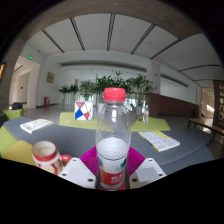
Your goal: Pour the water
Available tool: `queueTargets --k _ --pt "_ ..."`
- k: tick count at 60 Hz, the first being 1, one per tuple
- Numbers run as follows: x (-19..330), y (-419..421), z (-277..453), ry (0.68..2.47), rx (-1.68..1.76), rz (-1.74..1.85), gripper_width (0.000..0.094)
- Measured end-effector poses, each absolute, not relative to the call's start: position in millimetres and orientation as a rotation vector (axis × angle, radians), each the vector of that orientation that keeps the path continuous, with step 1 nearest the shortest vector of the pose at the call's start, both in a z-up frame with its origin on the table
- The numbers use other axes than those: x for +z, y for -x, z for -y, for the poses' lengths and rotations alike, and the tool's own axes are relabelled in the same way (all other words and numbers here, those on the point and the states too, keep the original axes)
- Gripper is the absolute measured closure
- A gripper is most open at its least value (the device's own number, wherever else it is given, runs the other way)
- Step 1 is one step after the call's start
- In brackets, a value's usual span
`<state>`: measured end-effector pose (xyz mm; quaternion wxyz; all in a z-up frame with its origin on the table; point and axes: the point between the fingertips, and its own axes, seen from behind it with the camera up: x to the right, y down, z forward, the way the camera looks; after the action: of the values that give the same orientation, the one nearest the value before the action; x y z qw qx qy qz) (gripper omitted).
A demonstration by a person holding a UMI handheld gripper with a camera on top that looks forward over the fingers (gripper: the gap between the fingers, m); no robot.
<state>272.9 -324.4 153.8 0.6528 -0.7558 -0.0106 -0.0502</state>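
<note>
Both fingers [113, 172] clamp an upright clear plastic bottle [113, 135] with a red cap and red-and-white label.

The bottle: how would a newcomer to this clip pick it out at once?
On the dark table, look just ahead of the claw. The bottle stands upright between its pink pads, clear with a red cap; the cup beside it is short and wide.

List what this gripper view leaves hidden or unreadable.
- Bottle: its base sits behind the fingers, so whether it rests on the table is unseen.
- Finger contact: the pads lie behind the bottle, so grip is uncertain.
- Cup: its contents are not visible.
- Bottle label: too small to read.
</note>
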Motion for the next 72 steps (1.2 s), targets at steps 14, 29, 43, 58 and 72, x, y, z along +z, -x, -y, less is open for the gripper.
queueTargets --k 14,29,43,58,72 --pt "91.7 -272.0 318.3 1.78 -0.119 -0.007 0.0607" --pt "86.0 -282.1 325.2 1.864 -0.117 -0.068 0.0193" --pt "111.3 -273.2 380.9 1.957 -0.2 -0.102 0.0083" --pt "152.4 -240.5 502.8 2.033 -0.238 -0.114 0.0082" --pt "171.2 -206.3 611.7 2.053 -0.202 -0.148 0.0084"
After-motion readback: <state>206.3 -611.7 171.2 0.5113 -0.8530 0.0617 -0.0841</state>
